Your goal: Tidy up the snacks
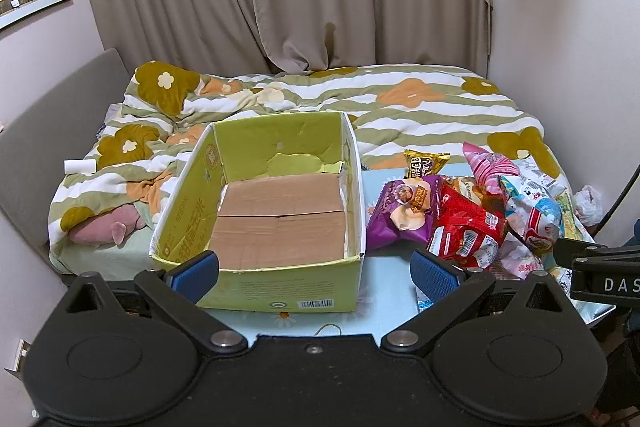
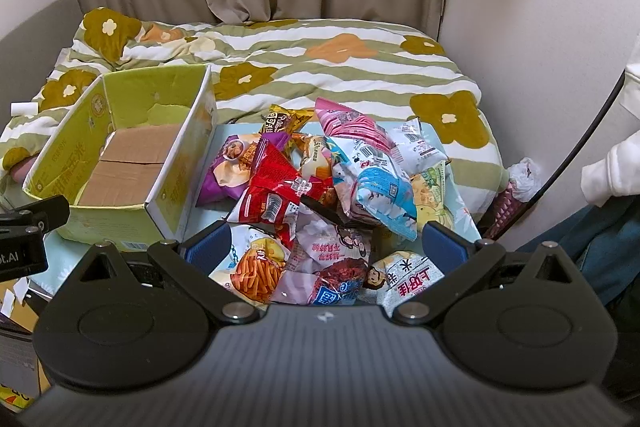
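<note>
Nothing is sorted yet: the box sits empty, bare brown cardboard floor inside glossy green walls; every snack lies in the pile just right of the box on the pale blue table. My left gripper hangs spread wide at the box's near wall, holding nothing; my right gripper gapes over the pile's near edge, also empty. The bags are crinkly foil pillows, puffy and slippery, overlapping at odd angles.

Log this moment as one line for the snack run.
box: holds no snacks | snack pile: on table, right of box | left gripper: open | right gripper: open over pile
</note>
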Demonstrator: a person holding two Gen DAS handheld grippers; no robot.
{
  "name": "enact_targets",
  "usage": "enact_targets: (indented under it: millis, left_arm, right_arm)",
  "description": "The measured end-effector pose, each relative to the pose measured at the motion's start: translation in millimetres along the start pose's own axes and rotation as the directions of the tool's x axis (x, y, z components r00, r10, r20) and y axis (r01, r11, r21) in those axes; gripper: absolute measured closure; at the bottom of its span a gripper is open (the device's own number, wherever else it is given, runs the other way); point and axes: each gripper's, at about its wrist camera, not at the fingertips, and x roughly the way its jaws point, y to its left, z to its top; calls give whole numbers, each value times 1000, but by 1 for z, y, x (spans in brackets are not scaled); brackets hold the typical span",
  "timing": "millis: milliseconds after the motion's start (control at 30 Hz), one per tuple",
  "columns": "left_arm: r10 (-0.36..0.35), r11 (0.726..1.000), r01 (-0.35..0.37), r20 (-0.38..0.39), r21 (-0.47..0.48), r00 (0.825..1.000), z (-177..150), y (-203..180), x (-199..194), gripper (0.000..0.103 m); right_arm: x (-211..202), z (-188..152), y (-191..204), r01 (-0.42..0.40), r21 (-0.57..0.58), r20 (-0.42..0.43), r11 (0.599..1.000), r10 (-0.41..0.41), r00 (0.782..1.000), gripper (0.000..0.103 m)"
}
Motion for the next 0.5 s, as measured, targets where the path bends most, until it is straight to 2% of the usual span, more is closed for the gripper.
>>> enact_targets:
  millis: [267,367,500]
  left_arm:
    - [-9,1000,9,-9,-1,1000,1,1,1,0]
    - [-36,999,36,-24,9,999,3,1,4,0]
    - [-104,994,105,-52,31,993,2,-5,17,0]
  right_arm:
    - [0,0,0,2,3,-3,1000,-2,1000,0]
    - [-1,1,-2,4,15,-10,1000,-4,1000,0]
    - [4,-4,-15,30,51,-20,998,-29,999,0]
